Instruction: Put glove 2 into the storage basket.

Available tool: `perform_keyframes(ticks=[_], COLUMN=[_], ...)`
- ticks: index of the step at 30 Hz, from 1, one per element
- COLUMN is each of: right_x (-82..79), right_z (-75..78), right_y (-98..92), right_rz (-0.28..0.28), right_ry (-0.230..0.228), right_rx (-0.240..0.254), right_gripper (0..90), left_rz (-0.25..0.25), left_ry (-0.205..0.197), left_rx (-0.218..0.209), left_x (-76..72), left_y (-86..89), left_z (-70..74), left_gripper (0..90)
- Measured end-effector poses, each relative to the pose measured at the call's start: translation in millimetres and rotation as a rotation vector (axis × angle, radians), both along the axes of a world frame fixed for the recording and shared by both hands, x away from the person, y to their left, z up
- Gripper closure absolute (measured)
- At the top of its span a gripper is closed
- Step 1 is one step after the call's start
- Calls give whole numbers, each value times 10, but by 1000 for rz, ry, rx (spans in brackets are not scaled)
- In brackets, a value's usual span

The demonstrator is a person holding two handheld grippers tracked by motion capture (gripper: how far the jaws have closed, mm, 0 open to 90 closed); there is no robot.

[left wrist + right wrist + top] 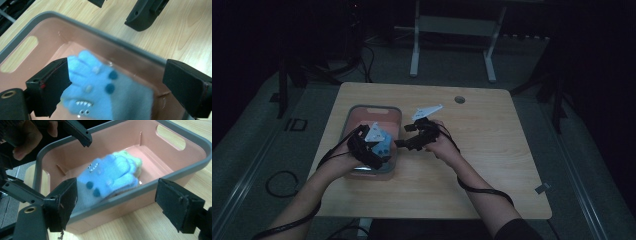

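- Blue fleece, soft and limp: the blue glove (pixel 107 177) with a little monster face lies inside the pink bin (pixel 175 173), resting on a pale green piece of cloth (pixel 130 157) on the bin's floor.
- The bin, with its grey rim, stands on the left part of the wooden counter (pixel 482 150).
- The left hand-held gripper (pixel 117 82) hangs over the bin with its jaws standing wide; the glove shows between them, but neither pad presses on it.
- The right hand-held gripper (pixel 117 202) sits just outside the bin's near wall, jaws also spread wide and empty.
- Handling, as I judge it: the glove is light and floppy, so it will sag and fold rather than hold shape, and it may drag the green cloth up with it if pinched too deep.
- It is not fragile or slippery; the nap should give the pads good purchase.
- A good place to take hold is likely the cuff or a bunched fold at the glove's middle, pinching only the top layer.
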State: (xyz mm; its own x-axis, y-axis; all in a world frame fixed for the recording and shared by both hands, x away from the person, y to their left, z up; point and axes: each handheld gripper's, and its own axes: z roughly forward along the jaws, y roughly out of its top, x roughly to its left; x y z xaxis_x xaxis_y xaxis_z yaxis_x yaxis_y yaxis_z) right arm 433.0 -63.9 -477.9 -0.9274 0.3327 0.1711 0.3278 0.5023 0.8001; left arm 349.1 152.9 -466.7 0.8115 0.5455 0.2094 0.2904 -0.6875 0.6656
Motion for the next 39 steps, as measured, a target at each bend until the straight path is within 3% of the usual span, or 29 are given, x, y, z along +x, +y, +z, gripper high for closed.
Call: perform_keyframes(ticks=[9, 13, 25, 39], right_x=[-4, -9, -28, -61], right_z=[19, 8, -78, -166], right_y=[-226, -364, -667, -976], right_rz=[-28, -42, -62, -96], right_ry=[-5, -5, 6, 16], right_rx=[9, 11, 14, 5], right_gripper=[182, 182, 182, 183], left_rz=[-8, -25, -82, -126], left_ry=[8, 21, 32, 53], left_rx=[-27, -87, -116, -117], left_x=[-13, -30, -84, -104], left_y=[-262, -396, -760, -986], left_z=[40, 73, 35, -94], left_gripper=[25, 23, 8, 9])
